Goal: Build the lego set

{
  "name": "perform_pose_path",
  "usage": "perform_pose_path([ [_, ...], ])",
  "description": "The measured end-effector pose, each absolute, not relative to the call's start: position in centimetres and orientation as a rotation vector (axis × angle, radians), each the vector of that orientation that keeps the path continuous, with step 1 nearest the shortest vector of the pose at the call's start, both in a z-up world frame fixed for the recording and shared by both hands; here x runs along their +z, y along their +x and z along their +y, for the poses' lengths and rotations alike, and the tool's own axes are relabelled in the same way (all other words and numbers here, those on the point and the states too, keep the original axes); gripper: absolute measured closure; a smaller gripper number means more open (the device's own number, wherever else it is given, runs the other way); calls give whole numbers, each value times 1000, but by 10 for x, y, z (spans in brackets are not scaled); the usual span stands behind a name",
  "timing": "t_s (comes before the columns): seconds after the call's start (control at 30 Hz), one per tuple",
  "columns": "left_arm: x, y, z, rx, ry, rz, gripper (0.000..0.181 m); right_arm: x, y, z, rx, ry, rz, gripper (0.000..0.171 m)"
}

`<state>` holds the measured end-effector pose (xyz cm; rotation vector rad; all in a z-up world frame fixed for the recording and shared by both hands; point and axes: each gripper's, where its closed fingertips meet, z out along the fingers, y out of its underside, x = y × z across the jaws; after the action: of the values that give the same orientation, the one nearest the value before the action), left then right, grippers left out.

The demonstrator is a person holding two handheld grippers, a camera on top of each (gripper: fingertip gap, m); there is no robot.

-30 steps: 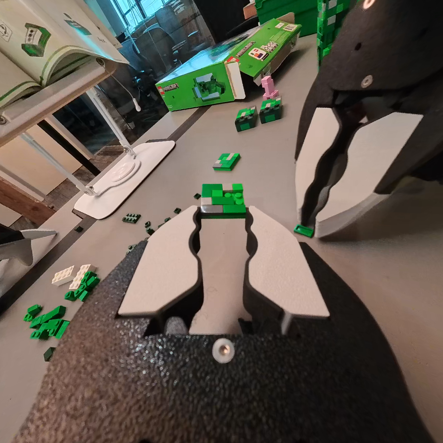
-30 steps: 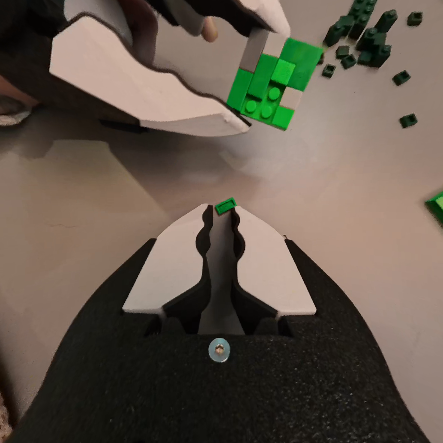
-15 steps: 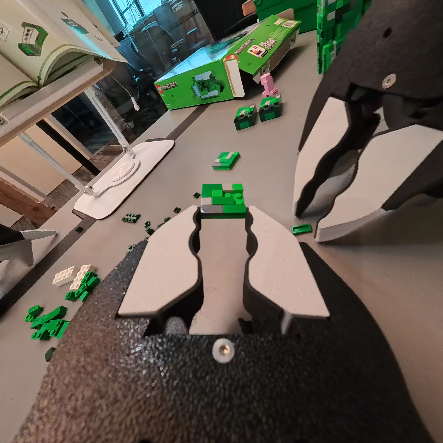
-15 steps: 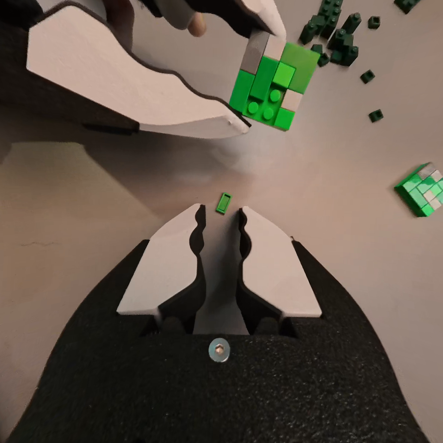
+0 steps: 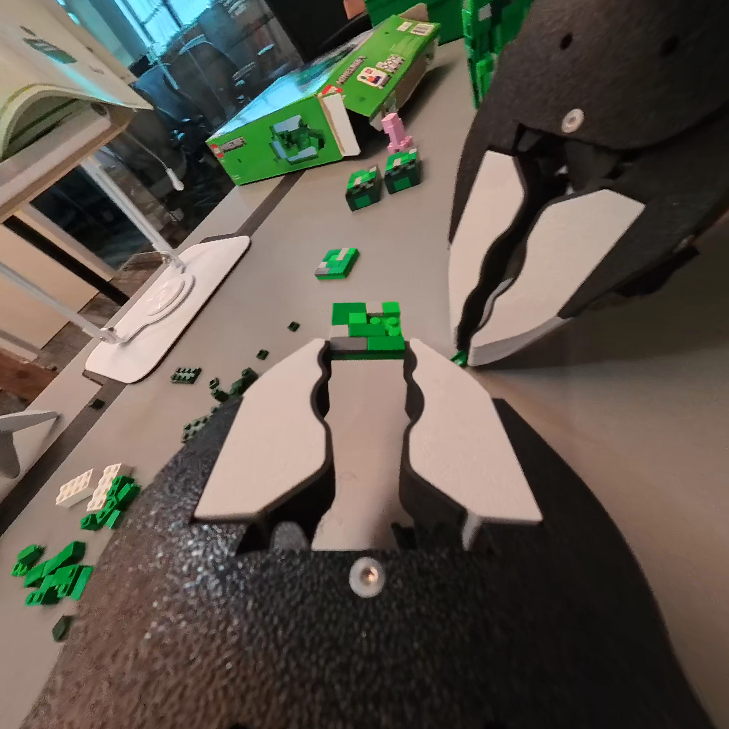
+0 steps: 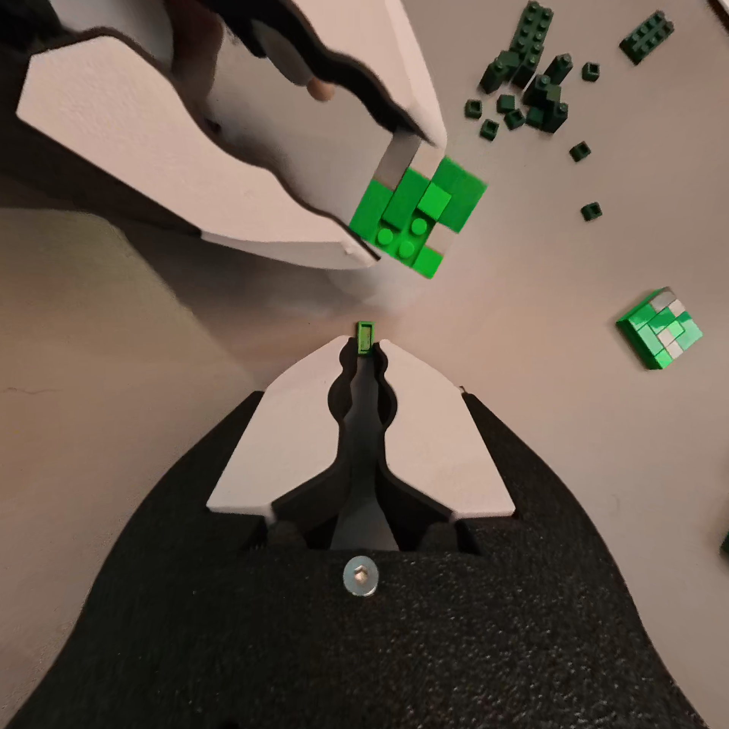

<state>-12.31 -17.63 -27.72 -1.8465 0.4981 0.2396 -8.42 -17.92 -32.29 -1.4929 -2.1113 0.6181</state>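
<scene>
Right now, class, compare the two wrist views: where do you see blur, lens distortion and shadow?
Left wrist view: motion blur smears the green box and the far right tongs; wide-angle bending tilts the table. Right wrist view: the small green tile at the tong tips is fairly sharp, the held green plate assembly is slightly soft, and a broad shadow falls beneath the left tongs.

Grey table (image 5: 252,300); white stand base (image 5: 165,311) at its edge, windows (image 5: 157,12) and office chairs (image 5: 173,102) beyond.
</scene>
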Motion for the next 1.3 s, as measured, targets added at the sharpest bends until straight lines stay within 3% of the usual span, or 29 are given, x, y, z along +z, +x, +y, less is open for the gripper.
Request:
perform_pose_path([
  [0.77,-300,-104,-177,287,-1914,713,146,-301,-75,-173,663,-1378,-2127,165],
  [1.13,-296,-109,-176,293,-1906,661,146,-295,2,-110,271,-1450,-2602,171],
  [1.3,-295,-109,-176,295,-1904,660,147,-303,-2,-116,400,-1458,-2638,171],
])
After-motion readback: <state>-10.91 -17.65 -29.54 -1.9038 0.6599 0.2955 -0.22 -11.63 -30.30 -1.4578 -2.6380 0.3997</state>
